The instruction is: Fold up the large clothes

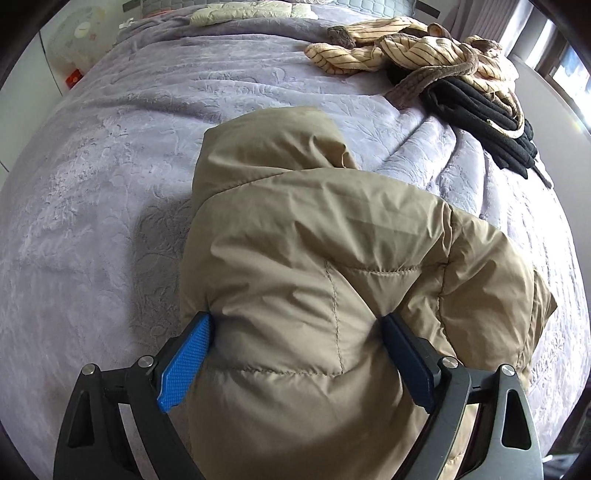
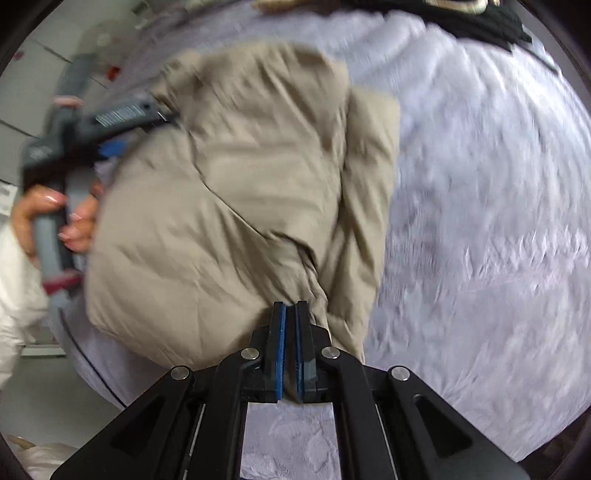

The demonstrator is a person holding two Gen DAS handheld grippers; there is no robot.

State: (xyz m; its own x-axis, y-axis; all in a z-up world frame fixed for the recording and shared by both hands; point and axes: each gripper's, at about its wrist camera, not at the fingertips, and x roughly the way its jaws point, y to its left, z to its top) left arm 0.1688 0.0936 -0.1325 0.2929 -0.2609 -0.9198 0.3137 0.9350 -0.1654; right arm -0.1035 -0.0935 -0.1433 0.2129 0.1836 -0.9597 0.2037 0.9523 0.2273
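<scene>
A tan puffer jacket (image 1: 314, 258) with a hood lies bunched on the lavender bedspread (image 1: 92, 184). My left gripper (image 1: 295, 328) is open, its blue pads on either side of a thick fold of the jacket. In the right wrist view the jacket (image 2: 240, 192) fills the middle. My right gripper (image 2: 290, 314) is shut on the jacket's near edge. The left gripper (image 2: 110, 144) and the hand holding it show at the jacket's left side. That view is motion-blurred.
A pile of clothes lies at the far right of the bed: a cream striped garment (image 1: 406, 48) on folded black clothes (image 1: 487, 114), with a brown scarf (image 1: 436, 74). Pillows (image 1: 229, 14) sit at the headboard. The bed's edge (image 2: 85, 354) and floor are at lower left.
</scene>
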